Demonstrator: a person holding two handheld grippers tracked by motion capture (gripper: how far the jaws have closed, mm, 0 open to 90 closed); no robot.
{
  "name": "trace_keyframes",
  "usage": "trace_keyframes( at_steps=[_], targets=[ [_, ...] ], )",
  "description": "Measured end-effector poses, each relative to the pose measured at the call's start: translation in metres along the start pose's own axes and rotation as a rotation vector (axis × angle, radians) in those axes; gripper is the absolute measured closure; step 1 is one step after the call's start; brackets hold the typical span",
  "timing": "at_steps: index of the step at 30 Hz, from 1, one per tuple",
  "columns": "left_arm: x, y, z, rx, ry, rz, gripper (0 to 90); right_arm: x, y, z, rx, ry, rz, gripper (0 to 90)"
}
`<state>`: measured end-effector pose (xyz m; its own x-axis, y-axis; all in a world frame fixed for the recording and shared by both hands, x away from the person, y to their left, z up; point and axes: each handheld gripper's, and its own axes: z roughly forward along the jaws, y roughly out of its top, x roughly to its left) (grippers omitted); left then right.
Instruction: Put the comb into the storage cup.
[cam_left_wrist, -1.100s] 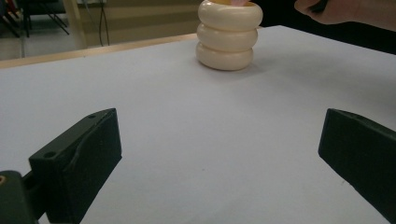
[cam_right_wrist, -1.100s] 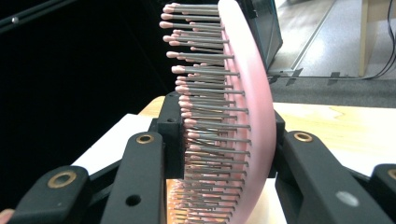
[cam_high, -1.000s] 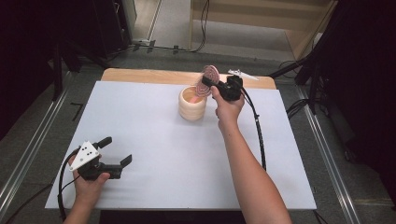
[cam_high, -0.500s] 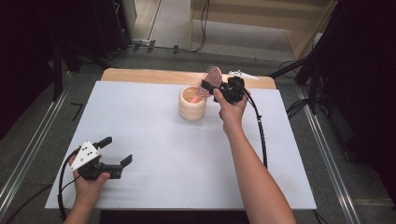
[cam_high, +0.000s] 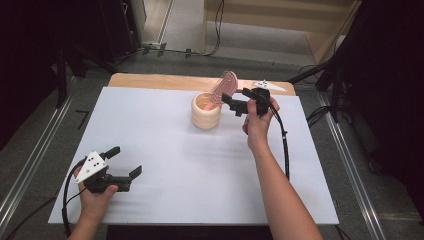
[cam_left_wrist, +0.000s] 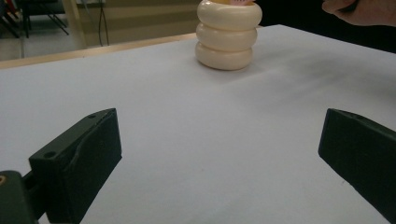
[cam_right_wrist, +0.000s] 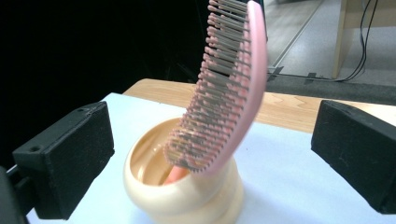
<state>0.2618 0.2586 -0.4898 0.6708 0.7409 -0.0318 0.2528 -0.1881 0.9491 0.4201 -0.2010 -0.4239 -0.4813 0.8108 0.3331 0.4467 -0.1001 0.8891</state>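
Observation:
A cream ribbed cup (cam_high: 205, 114) stands at the far middle of the white table top (cam_high: 175, 150). A pink hairbrush (cam_high: 223, 87) rests in it handle down, its head leaning over the rim toward the right. My right gripper (cam_high: 235, 100) hovers just right of the brush head; its jaws have just been opening. In the right gripper view the brush (cam_right_wrist: 229, 93) and the cup (cam_right_wrist: 187, 198) sit between the wide jaws, and neither pad touches them. My left gripper (cam_high: 126, 161) rests open near the front left, with the cup (cam_left_wrist: 228, 42) far ahead of it.
A strip of bare wood (cam_high: 150, 80) runs along the table's far edge. The right gripper's black cable (cam_high: 286, 150) trails down the right side of the sheet. Metal rails (cam_high: 30, 165) flank the table on the floor.
The right gripper's jaws have spread off the brush head and drawn back a little to the right. The brush now leans in the cup by itself. The left hand has kept still.

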Motion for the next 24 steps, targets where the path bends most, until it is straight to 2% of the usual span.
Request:
trace_keyframes(
  at_steps=[6,11,17,24],
  targets=[
    [0.0,0.0,0.0,0.001,-0.001,0.001,0.0,0.0,-0.012,-0.015,-0.004,0.001,-0.053,0.0],
    [0.0,0.0,0.0,0.002,-0.002,0.001,0.0,0.0,-0.018,-0.025,-0.016,0.006,-0.07,0.0],
    [-0.001,0.0,0.0,-0.003,-0.006,0.003,0.0,0.003,-0.026,-0.034,-0.009,0.003,-0.12,0.0],
    [-0.001,0.0,0.0,-0.001,-0.01,0.011,0.0,0.001,-0.037,-0.047,-0.015,0.004,-0.133,0.0]
  ],
)
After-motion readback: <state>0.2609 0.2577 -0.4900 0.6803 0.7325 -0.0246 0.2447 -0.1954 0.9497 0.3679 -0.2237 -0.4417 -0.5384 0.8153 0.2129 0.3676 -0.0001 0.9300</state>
